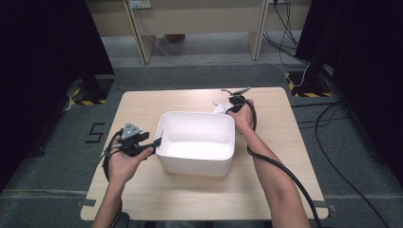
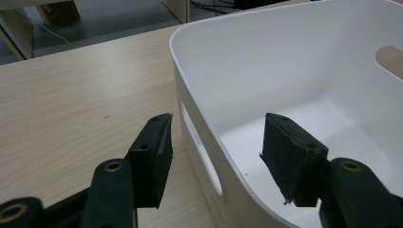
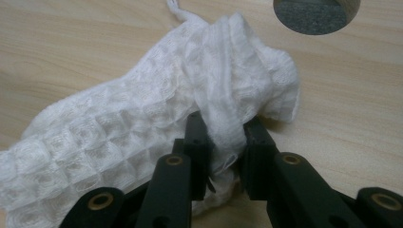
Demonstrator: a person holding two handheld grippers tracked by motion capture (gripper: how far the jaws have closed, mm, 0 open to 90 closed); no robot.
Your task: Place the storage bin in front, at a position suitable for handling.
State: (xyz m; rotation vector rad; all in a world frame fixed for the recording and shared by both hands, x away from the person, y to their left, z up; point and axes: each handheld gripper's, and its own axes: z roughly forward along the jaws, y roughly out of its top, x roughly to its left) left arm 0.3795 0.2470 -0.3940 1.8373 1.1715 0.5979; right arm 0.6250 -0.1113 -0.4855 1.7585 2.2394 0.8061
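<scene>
- The right gripper (image 3: 222,137) has its jaws pinched on a gathered fold of the white waffle-weave cloth (image 3: 142,118), with fabric bunched up between the pads.
- Most of the cloth trails away to the left of that gripper in its own view, lying crumpled on the bench (image 3: 71,47); one puffed end bulges just past the jaw tips.
- From the high view, the right gripper (image 1: 236,102) works beyond the far right corner of the white bin (image 1: 196,164), and the cloth (image 1: 219,109) peeks out right beside it.
- The left gripper (image 2: 215,142) stands fairly wide, straddling the bin's near wall (image 2: 199,137): one jaw outside by the handle slot, one inside (the pads look clear of the plastic on both sides, so no clamp yet).
- In the high view that left gripper (image 1: 154,142) sits at the bin's left rim, as if ready to steady it.
- Handling call: the cloth looks light, soft and floppy, so it should drape and dangle when lifted rather than hold its shape.
- The textured weave likely gives the pads good bite; slipping seems a small worry.
- Best hold: a thick bunched ridge, as here, rather than a single thin edge, which could pull free.
- The bin (image 3: 316,14) stays close by, so a trailing end could catch on its rim.
</scene>
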